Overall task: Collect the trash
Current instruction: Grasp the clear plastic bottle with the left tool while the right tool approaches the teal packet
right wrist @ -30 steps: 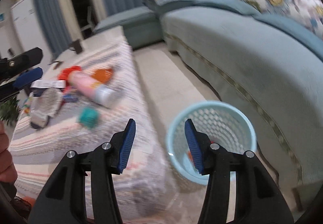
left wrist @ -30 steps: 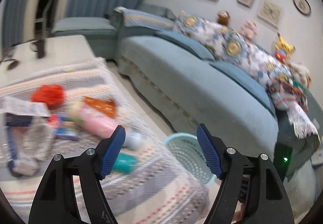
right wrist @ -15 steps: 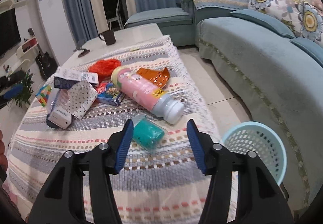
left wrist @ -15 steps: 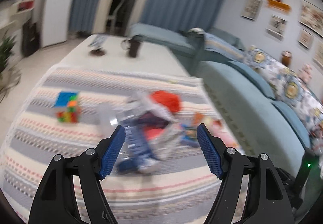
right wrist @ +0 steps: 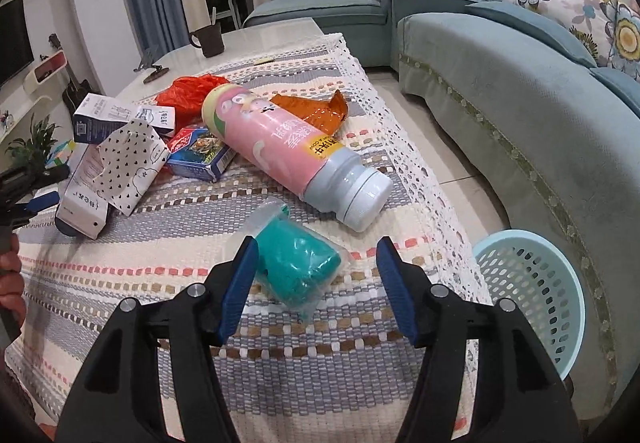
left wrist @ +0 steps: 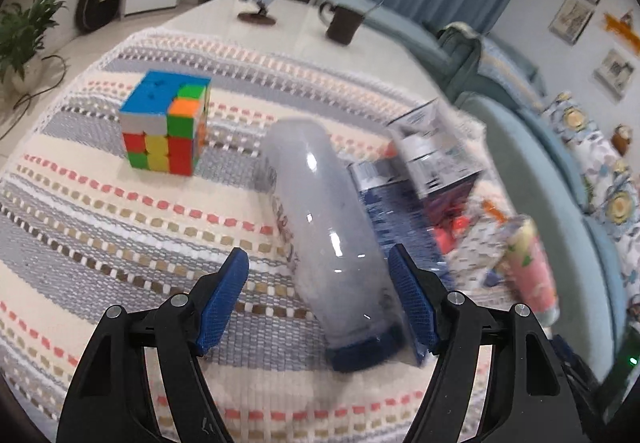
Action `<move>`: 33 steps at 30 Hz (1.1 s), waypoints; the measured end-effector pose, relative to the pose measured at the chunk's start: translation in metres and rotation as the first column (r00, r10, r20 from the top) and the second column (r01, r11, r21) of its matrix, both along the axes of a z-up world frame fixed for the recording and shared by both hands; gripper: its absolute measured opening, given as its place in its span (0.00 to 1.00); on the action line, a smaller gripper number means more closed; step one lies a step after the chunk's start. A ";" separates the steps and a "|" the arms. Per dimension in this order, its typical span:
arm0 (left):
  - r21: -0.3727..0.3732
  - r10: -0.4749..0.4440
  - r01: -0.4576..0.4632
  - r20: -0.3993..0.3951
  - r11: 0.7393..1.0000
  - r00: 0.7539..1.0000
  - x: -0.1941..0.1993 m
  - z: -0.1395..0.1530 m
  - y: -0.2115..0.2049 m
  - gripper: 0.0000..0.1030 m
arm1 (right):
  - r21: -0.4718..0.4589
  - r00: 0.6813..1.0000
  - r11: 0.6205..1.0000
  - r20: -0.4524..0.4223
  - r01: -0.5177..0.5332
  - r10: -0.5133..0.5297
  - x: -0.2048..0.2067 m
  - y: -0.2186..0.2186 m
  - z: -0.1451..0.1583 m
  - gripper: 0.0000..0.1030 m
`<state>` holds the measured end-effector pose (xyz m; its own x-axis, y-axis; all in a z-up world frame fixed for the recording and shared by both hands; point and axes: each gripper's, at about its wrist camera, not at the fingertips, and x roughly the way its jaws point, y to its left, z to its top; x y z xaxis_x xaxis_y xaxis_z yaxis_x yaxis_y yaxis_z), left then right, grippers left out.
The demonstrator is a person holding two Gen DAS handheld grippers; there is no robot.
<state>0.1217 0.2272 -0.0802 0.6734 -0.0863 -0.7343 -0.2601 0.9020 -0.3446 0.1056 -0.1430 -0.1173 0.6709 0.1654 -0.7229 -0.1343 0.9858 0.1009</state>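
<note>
On the striped tablecloth [left wrist: 100,227] lies a pale grey tube-shaped pack with a dark blue end [left wrist: 332,235]. My left gripper [left wrist: 318,283] is open around its near end: the right pad is close beside it and the left pad stands well apart. A teal roll in clear plastic wrap [right wrist: 296,263] lies between the fingers of my right gripper [right wrist: 316,271], nearer the left finger and untouched. That gripper's jaws are opening. A light blue mesh basket [right wrist: 532,283] stands on the floor by the table's right edge.
A pink bottle [right wrist: 288,151], an orange wrapper [right wrist: 316,109], a red bag [right wrist: 188,95], a spotted paper bag [right wrist: 128,163] and small boxes [right wrist: 200,151] crowd the table. A colour cube [left wrist: 166,127] and a dark mug [left wrist: 342,21] stand farther back. A teal sofa [right wrist: 520,91] runs along the right.
Both views swung from the basket and sofa onto the table. The left gripper came down over the grey pack. The right gripper closed in on the teal roll with its jaws spreading wider.
</note>
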 end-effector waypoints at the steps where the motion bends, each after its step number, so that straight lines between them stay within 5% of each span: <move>1: -0.002 0.002 -0.002 0.001 1.000 1.000 0.002 -0.001 -0.001 0.68 | -0.007 1.000 1.000 0.001 -0.002 0.002 0.000 0.001 0.000 0.57; 7: 0.026 -0.005 0.005 -0.010 1.000 1.000 0.019 -0.001 -0.008 0.70 | -0.028 1.000 1.000 -0.004 -0.008 0.008 -0.001 0.006 -0.002 0.63; 12: -0.025 -0.013 0.012 -0.040 1.000 0.999 0.013 -0.010 0.005 0.50 | -0.009 0.999 1.000 -0.032 -0.021 0.021 0.003 0.003 -0.005 0.64; 21: 0.005 -0.013 0.013 -0.064 1.000 0.998 -0.001 -0.014 0.010 0.48 | -0.015 0.996 0.998 -0.060 -0.068 0.067 0.004 0.012 -0.008 0.63; 26: 0.032 -0.005 0.006 -0.031 0.999 0.999 -0.021 -0.007 0.009 0.47 | -0.002 0.989 0.992 -0.072 -0.129 0.129 -0.004 0.020 -0.008 0.46; 30: 0.017 -0.022 0.022 0.010 1.000 1.000 -0.046 0.004 0.013 0.47 | 0.070 0.970 0.974 -0.104 -0.213 0.220 -0.021 0.033 -0.010 0.45; 33: 0.028 -0.045 0.044 0.042 0.999 0.998 -0.061 0.014 0.011 0.47 | -0.010 0.974 0.976 -0.065 -0.218 0.217 -0.036 0.042 0.001 0.46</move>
<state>0.0611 0.2377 -0.0663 0.6999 -0.0973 -0.7076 -0.2051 0.9216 -0.3295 0.0692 -0.1010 -0.1158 0.5730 0.2896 -0.7667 -0.3392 0.9354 0.0998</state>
